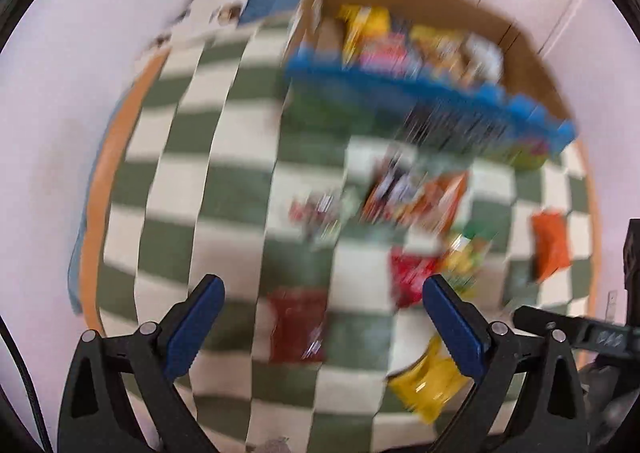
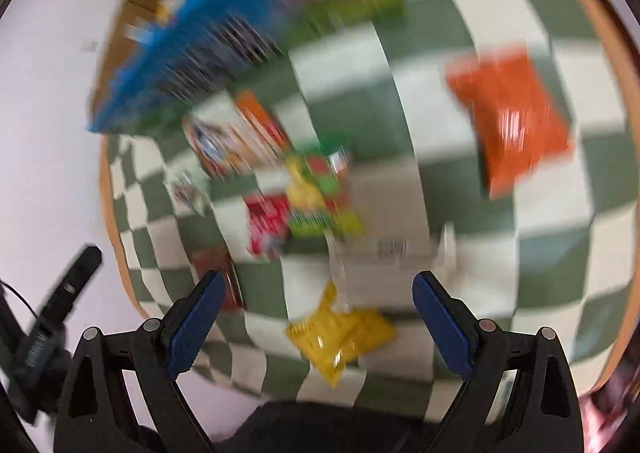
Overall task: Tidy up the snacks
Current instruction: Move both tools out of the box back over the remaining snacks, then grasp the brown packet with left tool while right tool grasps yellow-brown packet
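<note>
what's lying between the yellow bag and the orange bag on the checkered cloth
In the right wrist view, between the yellow bag and the orange bag lies only checkered cloth and a blurred clear wrapper with a barcode.

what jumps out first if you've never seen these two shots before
The green-and-white checkered cloth fills both views, with loose snack packets scattered over it, all smeared by motion blur. At its far edge stands a cardboard box with a blue printed front, already holding several packets. Nearer, a yellow packet lies between the open right gripper's fingers, and an orange packet lies apart to the right.
</note>
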